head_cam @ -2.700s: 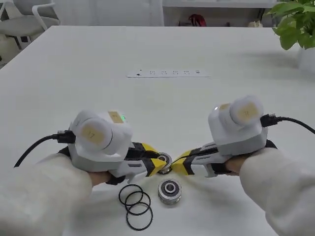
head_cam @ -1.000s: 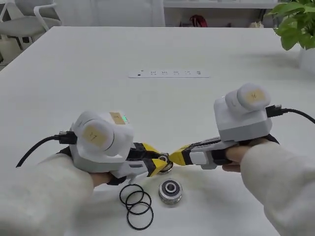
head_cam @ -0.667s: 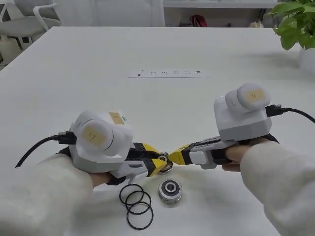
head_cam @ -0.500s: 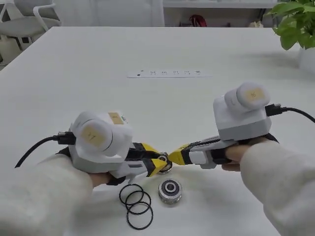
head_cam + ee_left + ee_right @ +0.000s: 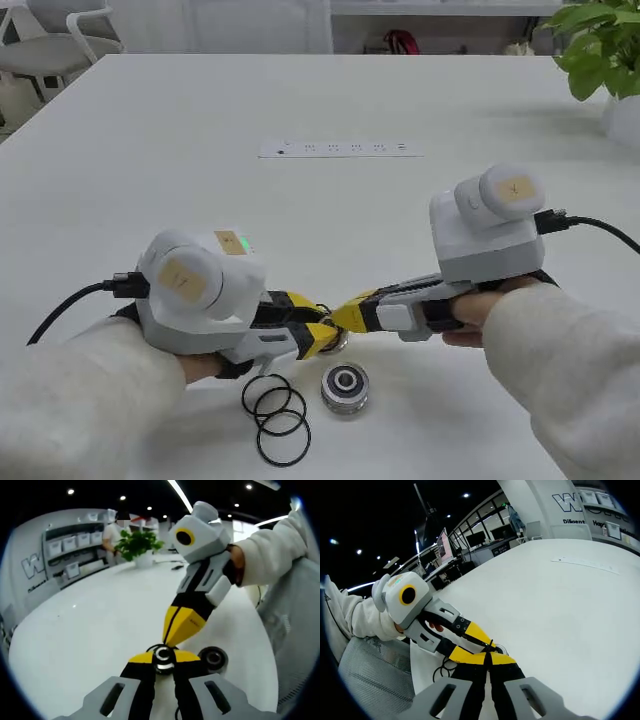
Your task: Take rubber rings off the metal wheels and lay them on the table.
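My left gripper (image 5: 325,338) is shut on a small metal wheel (image 5: 163,654), held just above the white table (image 5: 300,220). My right gripper (image 5: 338,318) comes in from the right, its yellow tips pinched together at the wheel's upper rim (image 5: 171,641). In the right gripper view a thin black rubber ring (image 5: 493,646) shows at my right gripper's (image 5: 490,658) tips. A second metal wheel (image 5: 345,387) lies flat on the table below the tips. Three loose black rubber rings (image 5: 275,418) lie overlapping to its left.
A white power strip (image 5: 340,149) lies across the middle of the table. A potted plant (image 5: 600,45) stands at the far right corner, a chair (image 5: 60,40) beyond the far left. Cables trail from both grippers.
My right gripper has risen and tilted, and its tips have moved slightly left onto the held wheel's rim. The left gripper, loose wheel and rings have stayed put.
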`<state>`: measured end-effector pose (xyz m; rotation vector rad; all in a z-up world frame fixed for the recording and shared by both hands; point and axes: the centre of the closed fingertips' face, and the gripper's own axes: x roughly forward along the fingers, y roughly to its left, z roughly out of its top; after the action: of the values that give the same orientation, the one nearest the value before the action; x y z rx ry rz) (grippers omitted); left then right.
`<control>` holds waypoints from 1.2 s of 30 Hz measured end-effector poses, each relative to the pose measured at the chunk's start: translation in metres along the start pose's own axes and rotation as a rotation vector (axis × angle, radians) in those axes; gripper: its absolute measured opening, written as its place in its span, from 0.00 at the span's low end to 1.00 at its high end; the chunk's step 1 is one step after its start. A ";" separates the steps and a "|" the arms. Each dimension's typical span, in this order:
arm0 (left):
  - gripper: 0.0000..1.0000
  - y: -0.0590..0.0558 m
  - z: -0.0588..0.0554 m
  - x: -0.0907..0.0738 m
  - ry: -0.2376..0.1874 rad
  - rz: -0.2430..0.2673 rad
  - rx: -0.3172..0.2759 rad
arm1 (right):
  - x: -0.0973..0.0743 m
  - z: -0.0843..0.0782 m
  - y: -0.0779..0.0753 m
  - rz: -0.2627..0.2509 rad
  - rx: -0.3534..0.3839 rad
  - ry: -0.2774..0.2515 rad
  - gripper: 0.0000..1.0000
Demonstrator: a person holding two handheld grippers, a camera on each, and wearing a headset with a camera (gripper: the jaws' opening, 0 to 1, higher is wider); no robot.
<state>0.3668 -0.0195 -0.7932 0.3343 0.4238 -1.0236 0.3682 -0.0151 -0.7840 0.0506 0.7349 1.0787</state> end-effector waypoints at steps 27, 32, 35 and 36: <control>0.28 -0.008 0.006 -0.009 0.024 -0.056 0.061 | -0.010 -0.004 -0.012 -0.039 0.070 -0.013 0.00; 0.31 -0.008 0.006 -0.018 0.031 -0.073 0.056 | -0.012 -0.003 -0.013 -0.040 0.079 -0.018 0.00; 0.35 -0.008 0.010 -0.025 0.022 -0.077 0.053 | -0.014 -0.002 -0.013 -0.040 0.088 -0.022 0.00; 0.36 -0.007 0.011 -0.027 0.019 -0.077 0.051 | -0.015 -0.001 -0.012 -0.040 0.089 -0.026 0.00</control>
<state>0.3506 -0.0079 -0.7715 0.3758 0.4315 -1.1087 0.3734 -0.0338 -0.7817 0.1253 0.7567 1.0056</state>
